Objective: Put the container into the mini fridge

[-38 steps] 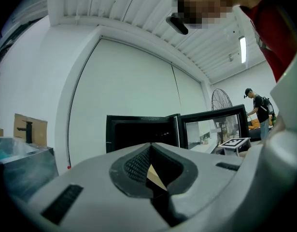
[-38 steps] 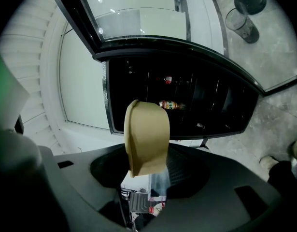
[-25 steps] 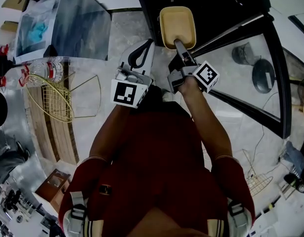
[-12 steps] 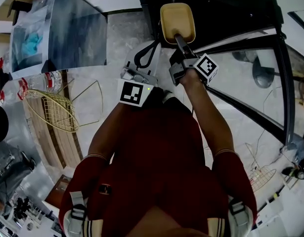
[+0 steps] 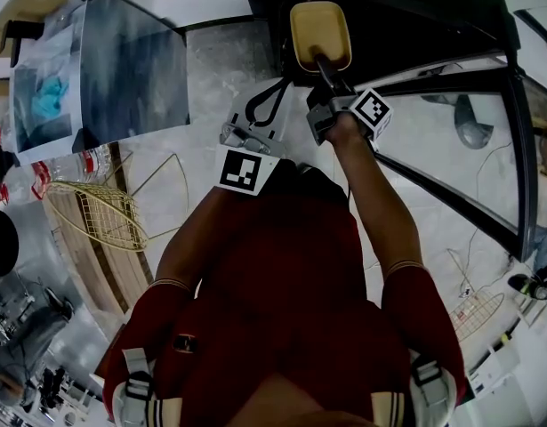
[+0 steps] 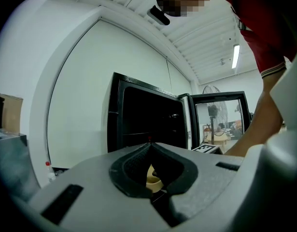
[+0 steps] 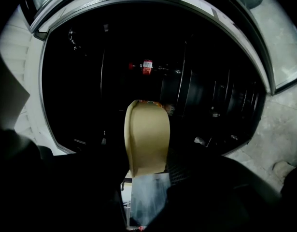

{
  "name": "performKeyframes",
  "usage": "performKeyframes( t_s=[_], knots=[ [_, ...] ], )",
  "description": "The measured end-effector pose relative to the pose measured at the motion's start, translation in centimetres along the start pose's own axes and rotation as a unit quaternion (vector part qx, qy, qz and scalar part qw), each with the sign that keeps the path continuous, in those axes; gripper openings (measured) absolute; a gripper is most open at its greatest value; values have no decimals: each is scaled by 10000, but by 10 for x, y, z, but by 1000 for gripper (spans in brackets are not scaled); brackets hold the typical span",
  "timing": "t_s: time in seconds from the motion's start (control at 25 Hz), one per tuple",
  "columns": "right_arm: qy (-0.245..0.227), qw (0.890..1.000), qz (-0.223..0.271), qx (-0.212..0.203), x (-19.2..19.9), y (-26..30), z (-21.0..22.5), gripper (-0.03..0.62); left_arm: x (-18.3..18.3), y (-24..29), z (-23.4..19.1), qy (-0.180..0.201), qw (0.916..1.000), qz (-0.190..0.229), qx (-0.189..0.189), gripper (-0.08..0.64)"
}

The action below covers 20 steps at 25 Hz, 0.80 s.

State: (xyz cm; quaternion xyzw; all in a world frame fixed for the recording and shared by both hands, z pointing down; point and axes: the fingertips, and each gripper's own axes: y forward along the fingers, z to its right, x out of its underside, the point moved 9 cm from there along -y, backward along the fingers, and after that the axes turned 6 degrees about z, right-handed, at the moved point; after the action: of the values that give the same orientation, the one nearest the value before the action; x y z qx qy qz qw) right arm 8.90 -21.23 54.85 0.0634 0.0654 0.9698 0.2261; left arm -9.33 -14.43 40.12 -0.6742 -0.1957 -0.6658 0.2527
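Note:
The tan, rounded container [image 5: 319, 32] hangs in front of the open black mini fridge [image 5: 398, 7], at the mouth of its dark inside. My right gripper [image 5: 327, 66] is shut on the container's near end. In the right gripper view the container [image 7: 147, 135] stands up between the dark jaws of the right gripper [image 7: 147, 172], with the fridge shelves [image 7: 206, 95] behind it. My left gripper [image 5: 275, 89] sits just left of the right one, shut and holding nothing. In the left gripper view its tips meet at the left gripper [image 6: 149, 144], facing the fridge [image 6: 143, 120].
The fridge's glass door [image 5: 451, 123] stands swung open to the right. A red-labelled bottle [image 7: 147, 66] lies deep inside the fridge. A gold wire basket [image 5: 100, 210] and a plastic bottle [image 5: 73, 165] lie on the floor at left, beside a grey box [image 5: 122, 60].
The right gripper has carried the container a little further toward the fridge opening. The left gripper has moved up alongside it, and the person has leaned forward.

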Motion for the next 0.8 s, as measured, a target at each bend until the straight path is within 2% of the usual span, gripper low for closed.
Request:
performKeyframes(
  t_s=[0.8],
  knots=[
    [372, 9993, 84, 59, -3, 45, 31, 209, 22, 12, -14, -106, 9996, -115, 216, 6]
  ],
)
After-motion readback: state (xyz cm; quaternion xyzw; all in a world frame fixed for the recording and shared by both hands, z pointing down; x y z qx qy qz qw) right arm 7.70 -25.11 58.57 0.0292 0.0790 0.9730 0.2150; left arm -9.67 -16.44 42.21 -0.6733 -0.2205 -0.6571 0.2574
